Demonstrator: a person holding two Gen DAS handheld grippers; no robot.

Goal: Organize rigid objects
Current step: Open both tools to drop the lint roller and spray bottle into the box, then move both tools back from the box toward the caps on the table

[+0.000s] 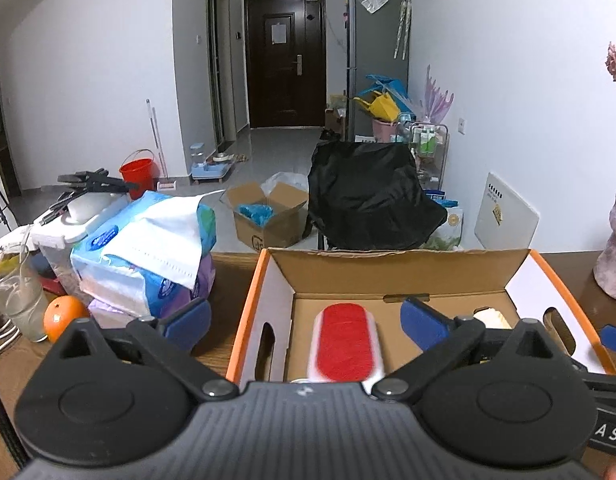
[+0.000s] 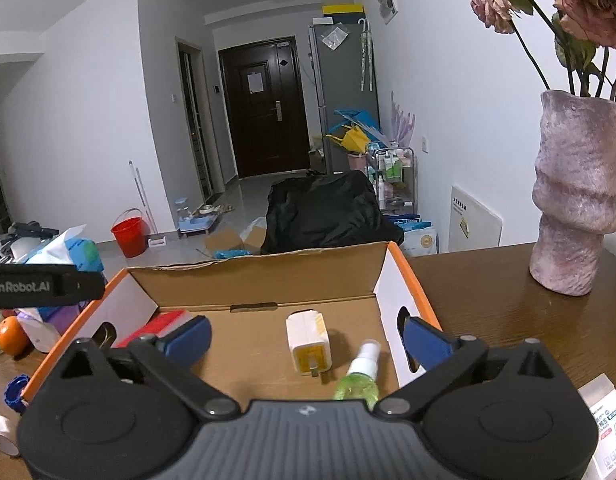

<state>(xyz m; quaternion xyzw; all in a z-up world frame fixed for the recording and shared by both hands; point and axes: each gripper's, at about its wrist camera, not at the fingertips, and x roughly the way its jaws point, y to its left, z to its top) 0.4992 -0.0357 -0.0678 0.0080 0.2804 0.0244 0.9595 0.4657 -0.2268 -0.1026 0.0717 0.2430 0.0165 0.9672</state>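
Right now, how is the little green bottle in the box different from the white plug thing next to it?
The green spray bottle is see-through green with a white nozzle; the white charger is solid white with a yellow end. The bottle is round and slim; the charger is blocky, with metal prongs. The bottle lies nearer the right gripper. Both lie on their sides inside the cardboard box.

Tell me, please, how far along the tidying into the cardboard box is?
Three items already lie in the cardboard box: the red-and-white brush, the white charger and the green spray bottle. Both the left hand-held gripper and the right hand-held gripper are open and empty. The tape roll and blue cap remain outside.
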